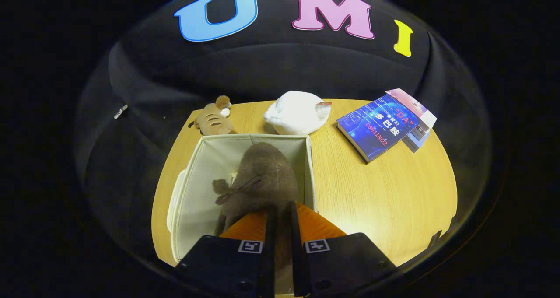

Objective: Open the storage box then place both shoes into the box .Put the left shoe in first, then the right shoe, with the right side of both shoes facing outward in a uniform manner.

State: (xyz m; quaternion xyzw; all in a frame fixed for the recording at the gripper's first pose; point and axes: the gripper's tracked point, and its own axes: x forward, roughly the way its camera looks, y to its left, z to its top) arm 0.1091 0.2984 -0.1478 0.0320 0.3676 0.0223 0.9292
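I have the hand-held gripper (280,221) clenched on a fuzzy brown shoe (262,182), both fingers pressing its near end so that the shoe hangs out ahead of them, over the open mouth of the pale fabric storage box (308,166). The box already stands open on the wooden counter (385,193), so I judge the opening step finished and this one a placing step. Gripping the shoe by one end keeps its length pointing into the box, which should let it go down along the right-hand wall without snagging the rim. A small pompom and bow on the shoe's left flank sit toward the box's middle. I cannot tell from here whether this is the left or the right shoe, nor whether another shoe lies beneath it. Beyond the box sit a striped plush toy (213,119) and a white bundled thing (297,113), with a stack of books (385,125) off to the right, all well apart from the drop.
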